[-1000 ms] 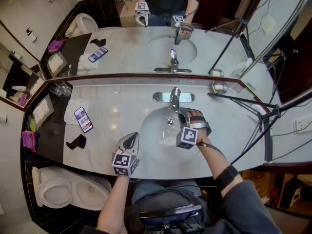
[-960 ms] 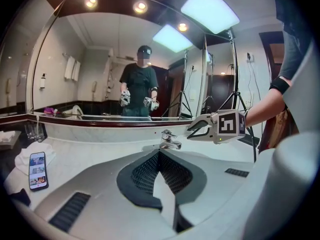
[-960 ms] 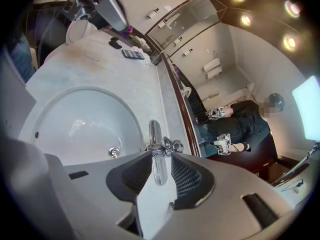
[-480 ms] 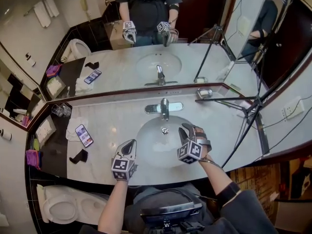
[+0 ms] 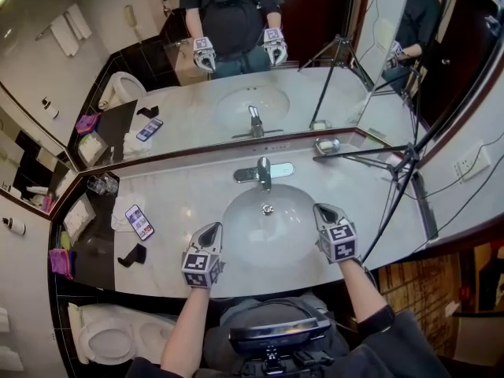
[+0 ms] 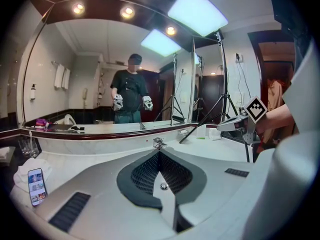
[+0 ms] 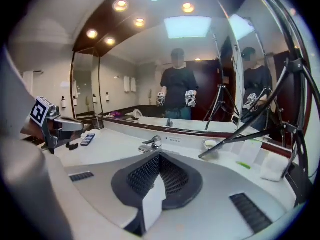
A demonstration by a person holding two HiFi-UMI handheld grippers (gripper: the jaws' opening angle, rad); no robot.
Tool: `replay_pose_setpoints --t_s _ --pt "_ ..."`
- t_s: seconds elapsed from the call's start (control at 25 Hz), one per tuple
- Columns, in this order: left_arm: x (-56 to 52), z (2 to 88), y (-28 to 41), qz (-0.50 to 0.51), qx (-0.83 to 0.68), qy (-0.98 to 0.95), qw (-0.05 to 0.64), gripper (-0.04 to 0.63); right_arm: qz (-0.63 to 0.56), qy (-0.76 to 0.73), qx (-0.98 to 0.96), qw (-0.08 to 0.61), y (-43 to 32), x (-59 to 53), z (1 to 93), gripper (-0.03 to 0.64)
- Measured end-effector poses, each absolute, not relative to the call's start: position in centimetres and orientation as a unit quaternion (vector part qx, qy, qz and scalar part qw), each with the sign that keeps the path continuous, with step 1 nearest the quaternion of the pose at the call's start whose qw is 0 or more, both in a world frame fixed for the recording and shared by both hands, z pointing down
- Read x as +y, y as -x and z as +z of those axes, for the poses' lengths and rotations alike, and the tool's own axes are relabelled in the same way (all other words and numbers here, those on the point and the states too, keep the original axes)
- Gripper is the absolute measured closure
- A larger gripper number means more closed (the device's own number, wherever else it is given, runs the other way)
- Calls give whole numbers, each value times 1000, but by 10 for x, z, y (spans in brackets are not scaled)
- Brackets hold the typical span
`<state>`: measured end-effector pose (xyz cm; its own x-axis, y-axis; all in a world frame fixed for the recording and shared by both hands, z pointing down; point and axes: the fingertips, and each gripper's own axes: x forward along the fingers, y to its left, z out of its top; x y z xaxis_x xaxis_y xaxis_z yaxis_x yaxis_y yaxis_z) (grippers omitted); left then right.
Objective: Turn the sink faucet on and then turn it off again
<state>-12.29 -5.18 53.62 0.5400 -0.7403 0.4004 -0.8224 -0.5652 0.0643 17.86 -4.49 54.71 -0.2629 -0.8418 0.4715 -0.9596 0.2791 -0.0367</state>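
The chrome faucet (image 5: pixel 263 172) stands at the back of the oval sink (image 5: pixel 236 235) in the marble counter, its lever pointing toward the basin. No stream of water shows. My right gripper (image 5: pixel 322 210) hovers over the basin's right rim, well short of the faucet. Its jaws have just been closing and are now shut with nothing between them. My left gripper (image 5: pixel 209 232) hangs over the basin's left front rim, also shut and empty. The faucet (image 6: pixel 159 143) appears beyond the left gripper (image 6: pixel 160 152), and the faucet (image 7: pixel 151 143) likewise beyond the right gripper (image 7: pixel 159 156).
A phone (image 5: pixel 137 220) on a folded cloth, drinking glasses (image 5: pixel 100 184) and a small black object (image 5: pixel 131 255) lie on the counter's left. A soap dish (image 5: pixel 327 146) and tripod legs (image 5: pixel 394 168) occupy the right. A mirror backs the counter; a toilet (image 5: pixel 110 341) is at lower left.
My right gripper has drawn back from the faucet to the basin's right rim, rolling upright and closing. The left gripper has risen slightly.
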Motion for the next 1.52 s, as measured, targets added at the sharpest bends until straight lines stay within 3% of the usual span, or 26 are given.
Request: replay_pose_setpoints --t_s 1.52 --pt "-56 533 131 169 -458 -866 112 600 197 -584 -758 215 -196 -35 585 597"
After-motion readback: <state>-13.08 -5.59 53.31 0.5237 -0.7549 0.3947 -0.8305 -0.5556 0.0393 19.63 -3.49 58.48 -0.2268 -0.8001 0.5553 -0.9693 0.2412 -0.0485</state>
